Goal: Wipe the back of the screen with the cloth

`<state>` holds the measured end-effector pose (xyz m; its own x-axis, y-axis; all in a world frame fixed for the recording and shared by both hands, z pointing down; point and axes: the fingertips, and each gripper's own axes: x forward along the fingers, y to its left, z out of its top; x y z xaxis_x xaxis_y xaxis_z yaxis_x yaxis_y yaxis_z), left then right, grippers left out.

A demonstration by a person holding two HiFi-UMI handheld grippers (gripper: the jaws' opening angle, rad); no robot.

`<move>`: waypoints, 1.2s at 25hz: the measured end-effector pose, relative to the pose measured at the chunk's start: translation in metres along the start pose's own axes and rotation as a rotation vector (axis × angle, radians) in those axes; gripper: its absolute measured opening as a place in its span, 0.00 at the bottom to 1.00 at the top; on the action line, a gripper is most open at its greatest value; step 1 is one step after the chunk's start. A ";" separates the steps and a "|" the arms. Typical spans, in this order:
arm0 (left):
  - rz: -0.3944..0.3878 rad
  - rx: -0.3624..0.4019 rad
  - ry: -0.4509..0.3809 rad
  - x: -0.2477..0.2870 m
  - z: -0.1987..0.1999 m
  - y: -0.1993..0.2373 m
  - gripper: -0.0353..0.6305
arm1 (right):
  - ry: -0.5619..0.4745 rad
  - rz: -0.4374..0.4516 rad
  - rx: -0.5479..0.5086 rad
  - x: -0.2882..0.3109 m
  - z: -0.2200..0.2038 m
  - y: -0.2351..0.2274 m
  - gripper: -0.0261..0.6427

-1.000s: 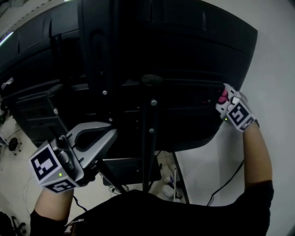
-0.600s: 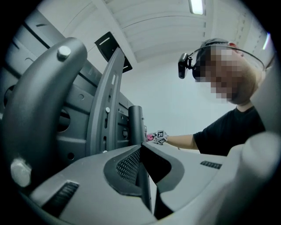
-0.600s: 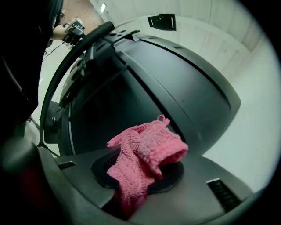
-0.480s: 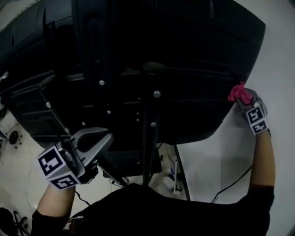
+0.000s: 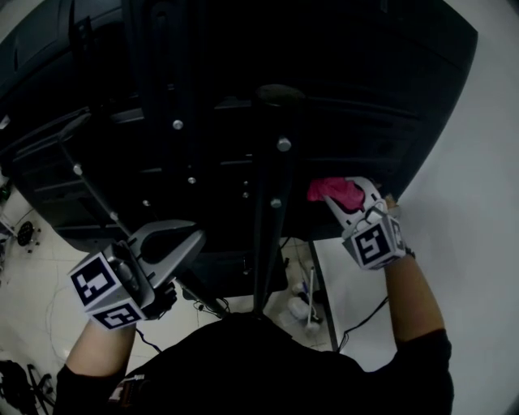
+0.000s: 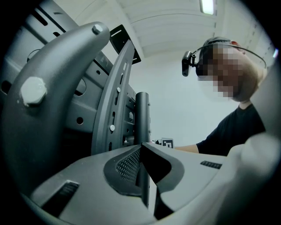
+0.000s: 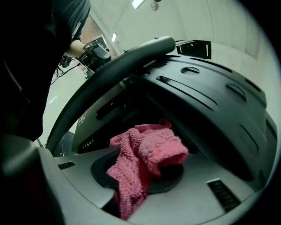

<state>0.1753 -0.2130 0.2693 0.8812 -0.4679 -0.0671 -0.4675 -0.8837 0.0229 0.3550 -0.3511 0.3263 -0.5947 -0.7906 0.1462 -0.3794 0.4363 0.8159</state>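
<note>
Closest to me is my own dark shirt at the bottom of the head view, with my right forearm (image 5: 412,293) bare and raised. My left gripper (image 5: 185,243) is low on the left. In its own view (image 6: 141,151) the two jaws are pressed together at the tips with nothing between them. Just past those tips stands a dark post (image 6: 141,116), but the head view shows this gripper well to the left of that post (image 5: 268,203), not touching it.

My right gripper (image 5: 345,203) is held higher, to the right of the post. Its jaws pinch the pink cloth (image 7: 147,160), which bunches up above the pads and hangs in a tail below them. From above, the cloth (image 5: 335,191) sits at the lower part of the back of the screen (image 5: 340,89), close to its bottom edge. I cannot tell whether it presses on the surface.

Beyond the cloth, the right gripper view shows the screen's (image 7: 215,101) black back, ribbed with slots, curving away. A grey curved bracket (image 7: 109,72) arches across in front of it. The same kind of bracket (image 6: 57,88) fills the left of the left gripper view, bolted to a perforated metal rail.

Farther off, under the screen, pale floor (image 5: 40,275) shows at the left with cables (image 5: 20,385) lying on it. Farthest away, a ceiling lamp (image 6: 207,6) glows overhead.
</note>
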 end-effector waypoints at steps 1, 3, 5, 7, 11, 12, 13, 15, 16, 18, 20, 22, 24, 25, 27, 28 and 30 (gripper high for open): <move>-0.002 -0.001 0.001 0.000 -0.001 -0.001 0.05 | -0.034 0.003 -0.026 0.012 0.018 0.008 0.21; -0.011 0.001 0.004 0.002 -0.002 -0.005 0.05 | -0.055 0.002 -0.072 0.031 0.037 0.017 0.21; -0.014 0.002 0.005 0.002 -0.002 -0.008 0.05 | -0.012 -0.012 -0.073 0.032 0.021 0.012 0.21; -0.014 0.000 0.009 0.003 -0.003 -0.010 0.05 | 0.037 -0.030 -0.055 0.016 -0.011 0.000 0.21; -0.015 -0.008 0.021 0.010 -0.006 -0.012 0.05 | 0.137 -0.063 -0.055 -0.022 -0.081 -0.028 0.21; -0.013 -0.011 0.025 0.012 -0.007 -0.012 0.05 | 0.164 -0.075 -0.036 -0.030 -0.100 -0.037 0.21; -0.009 -0.013 0.030 0.012 -0.009 -0.012 0.05 | 0.194 -0.083 -0.025 -0.039 -0.120 -0.045 0.21; 0.000 -0.018 0.039 0.013 -0.012 -0.014 0.05 | 0.278 -0.104 -0.021 -0.059 -0.166 -0.063 0.21; 0.004 -0.018 0.044 0.013 -0.013 -0.015 0.05 | 0.324 -0.120 -0.007 -0.070 -0.188 -0.072 0.21; 0.013 -0.017 0.054 0.012 -0.016 -0.017 0.05 | 0.417 -0.166 0.053 -0.092 -0.228 -0.087 0.21; 0.018 -0.020 0.059 0.011 -0.017 -0.018 0.05 | 0.502 -0.224 0.105 -0.109 -0.259 -0.101 0.21; 0.017 -0.026 0.060 0.010 -0.019 -0.016 0.05 | 0.548 -0.271 0.121 -0.113 -0.267 -0.105 0.21; 0.012 -0.034 0.058 0.009 -0.020 -0.013 0.05 | 0.474 -0.236 0.108 -0.093 -0.225 -0.078 0.21; 0.009 -0.037 0.057 0.009 -0.021 -0.011 0.05 | 0.387 -0.169 0.091 -0.073 -0.187 -0.049 0.21; 0.002 -0.044 0.056 0.009 -0.022 -0.008 0.05 | 0.220 -0.001 0.041 -0.029 -0.111 0.017 0.21; -0.002 -0.047 0.056 0.009 -0.023 -0.008 0.05 | 0.169 0.065 0.021 -0.009 -0.084 0.045 0.21; -0.007 -0.051 0.055 0.009 -0.023 -0.009 0.05 | 0.122 0.141 0.007 0.022 -0.058 0.085 0.21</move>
<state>0.1888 -0.2092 0.2917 0.8875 -0.4606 -0.0123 -0.4586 -0.8856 0.0732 0.3511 -0.3560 0.4312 -0.5523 -0.7673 0.3259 -0.3031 0.5490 0.7789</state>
